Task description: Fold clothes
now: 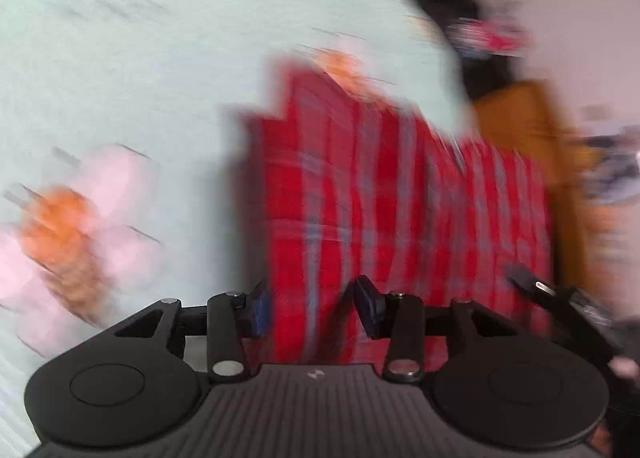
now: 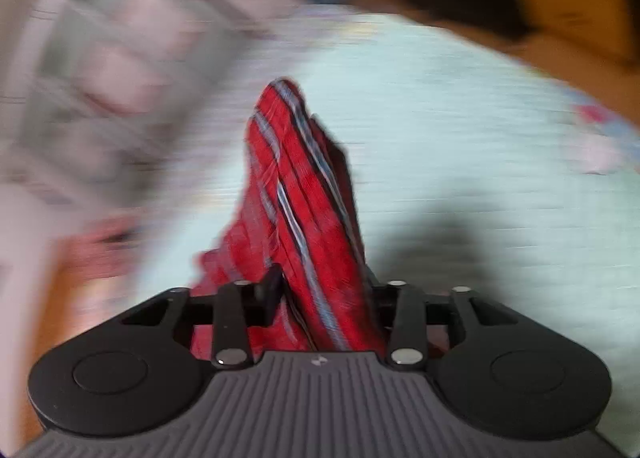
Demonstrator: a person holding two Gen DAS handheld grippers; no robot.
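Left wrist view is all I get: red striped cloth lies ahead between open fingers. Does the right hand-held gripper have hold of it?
Observer: Yes. The right hand-held gripper is shut on the red striped cloth.
Operator: Flat or bunched there?
Observer: Bunched; it rises from the jaws in a narrow peak.
Operator: What's beneath it?
Observer: The pale green sheet, with a dark shadow beside the cloth.

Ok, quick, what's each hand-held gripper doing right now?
Left hand-held gripper: open, fingers either side of the red striped cloth, not clamped.
Right hand-held gripper: shut on the red striped cloth.
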